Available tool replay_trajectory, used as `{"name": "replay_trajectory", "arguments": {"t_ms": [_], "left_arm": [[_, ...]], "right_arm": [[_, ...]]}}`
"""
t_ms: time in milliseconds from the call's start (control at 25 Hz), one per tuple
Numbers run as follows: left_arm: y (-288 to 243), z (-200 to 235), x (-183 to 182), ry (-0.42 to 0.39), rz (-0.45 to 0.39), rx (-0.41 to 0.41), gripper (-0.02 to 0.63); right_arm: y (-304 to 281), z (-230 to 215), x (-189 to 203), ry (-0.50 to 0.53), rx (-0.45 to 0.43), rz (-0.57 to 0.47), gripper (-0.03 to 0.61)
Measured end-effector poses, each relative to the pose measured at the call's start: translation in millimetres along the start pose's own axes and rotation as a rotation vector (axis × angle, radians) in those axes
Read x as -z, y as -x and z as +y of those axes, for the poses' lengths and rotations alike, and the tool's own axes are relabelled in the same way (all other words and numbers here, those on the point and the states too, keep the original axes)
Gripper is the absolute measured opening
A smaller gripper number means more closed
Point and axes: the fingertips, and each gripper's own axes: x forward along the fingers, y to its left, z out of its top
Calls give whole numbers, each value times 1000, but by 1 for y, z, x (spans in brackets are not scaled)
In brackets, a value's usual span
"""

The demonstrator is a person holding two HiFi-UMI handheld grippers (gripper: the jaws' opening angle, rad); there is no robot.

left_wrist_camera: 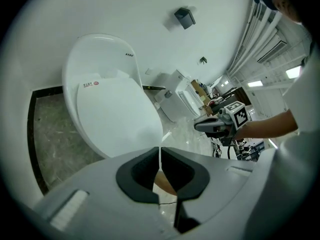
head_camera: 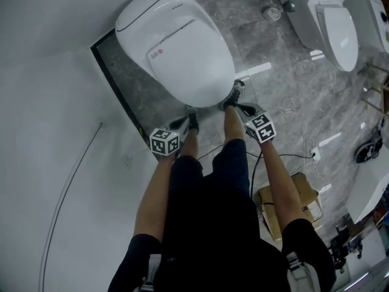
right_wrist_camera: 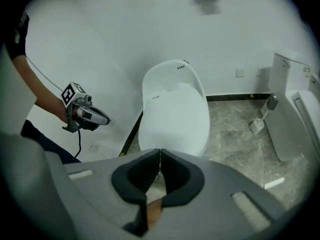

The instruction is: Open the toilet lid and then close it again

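The toilet lid (head_camera: pixel 182 53) is shown lowered flat on the bowl. A small red label (head_camera: pixel 154 55) is carried near its hinge end; the print cannot be read. The left hand-held gripper (left_wrist_camera: pixel 160 151) and right hand-held gripper (right_wrist_camera: pixel 160 154) are held short of the lid, jaws pressed together, empty.

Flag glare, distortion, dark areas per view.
Head view: glare streaks on the glossy floor, person's clothing underexposed. Left gripper view: fisheye vignette, ceiling lights blown out. Right gripper view: same black vignette, toilet lid evenly lit, sharp.
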Motion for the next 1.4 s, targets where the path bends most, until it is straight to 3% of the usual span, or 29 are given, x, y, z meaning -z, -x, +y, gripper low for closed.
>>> {"name": "replay_trajectory", "arguments": {"t_ms": [760, 920, 1040, 1240, 1400], "left_arm": [[-90, 82, 66, 104, 79, -8, 21], [-109, 88, 68, 200, 21, 42, 23], [-122, 100, 68, 274, -28, 33, 25], [-136, 116, 66, 327, -67, -8, 31], [-144, 119, 70, 345, -55, 13, 49]], "right_arm": [[-113, -51, 55, -16, -12, 54, 5], [-130, -64, 64, -25, -17, 61, 5], [-139, -74, 70, -31, -13, 67, 5], [-152, -83, 78, -44, -15, 71, 6], [-157, -85, 82, -63, -3, 72, 15]]}}
